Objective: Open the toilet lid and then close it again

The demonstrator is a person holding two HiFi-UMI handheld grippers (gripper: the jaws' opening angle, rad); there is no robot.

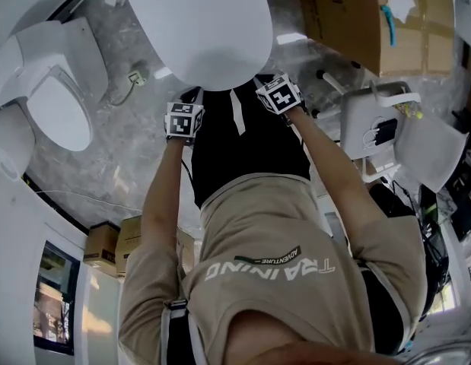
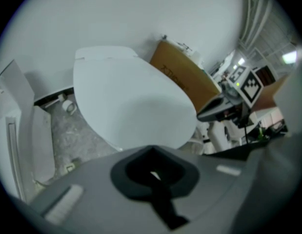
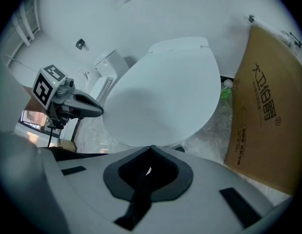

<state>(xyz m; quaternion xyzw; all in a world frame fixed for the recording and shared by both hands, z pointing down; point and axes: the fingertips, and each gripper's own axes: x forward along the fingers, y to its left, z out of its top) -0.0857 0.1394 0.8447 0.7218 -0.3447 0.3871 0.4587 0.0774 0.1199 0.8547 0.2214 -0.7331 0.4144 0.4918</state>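
Observation:
The white toilet lid [image 1: 197,21] lies down over the bowl, straight in front of me. Both grippers hover just short of its front edge, not touching it. My left gripper [image 1: 185,111] is at the lid's front left and my right gripper [image 1: 275,88] at its front right. In the left gripper view the lid [image 2: 131,106] fills the middle above my left gripper [image 2: 153,172], whose jaws are shut on nothing. The right gripper view shows the lid [image 3: 165,91] beyond my right gripper [image 3: 148,168], also shut and empty.
A second white toilet [image 1: 49,90] stands to the left. A large cardboard box [image 1: 364,14] leans at the right of the toilet, with white fittings [image 1: 372,120] on the floor below it. Small cartons [image 1: 117,242] sit behind my left side.

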